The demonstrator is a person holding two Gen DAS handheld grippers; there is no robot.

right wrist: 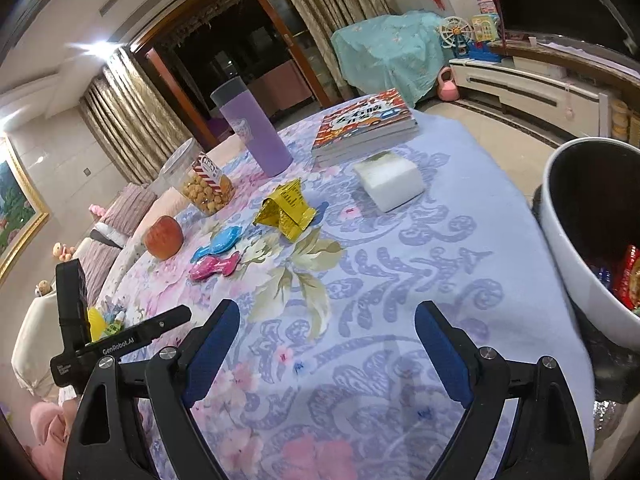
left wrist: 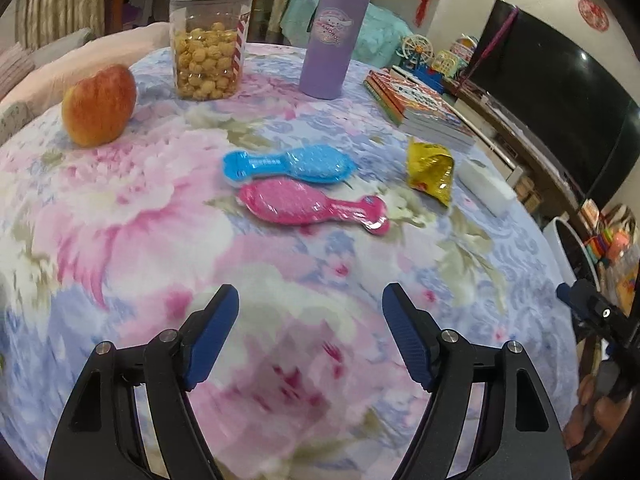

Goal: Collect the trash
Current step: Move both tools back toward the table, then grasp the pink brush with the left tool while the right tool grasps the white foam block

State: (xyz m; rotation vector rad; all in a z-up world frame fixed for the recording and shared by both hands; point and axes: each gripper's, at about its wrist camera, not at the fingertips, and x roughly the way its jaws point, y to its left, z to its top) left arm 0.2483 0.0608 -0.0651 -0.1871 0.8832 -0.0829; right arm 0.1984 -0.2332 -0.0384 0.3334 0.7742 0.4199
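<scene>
A crumpled gold snack wrapper [left wrist: 430, 172] [right wrist: 288, 210] lies on the floral tablecloth [left wrist: 160, 240], right of centre. A white trash bin [right wrist: 568, 248] stands beside the table's right edge with red and blue wrappers inside. Its rim [left wrist: 560, 240] shows in the left wrist view. My left gripper [left wrist: 311, 291] hangs open over the near cloth, well short of the wrapper, with nothing between its blue pads. Over the near right part of the table my right gripper [right wrist: 328, 307] is open and empty too, the bin just to its right.
A blue brush [left wrist: 288, 164] and a pink brush [left wrist: 312, 204] lie mid-table. An apple [left wrist: 100, 106], a popcorn jar [left wrist: 210, 40], a purple tumbler [left wrist: 332, 36] and stacked books [left wrist: 420, 108] stand farther back. A white block [right wrist: 390, 184] sits near the books.
</scene>
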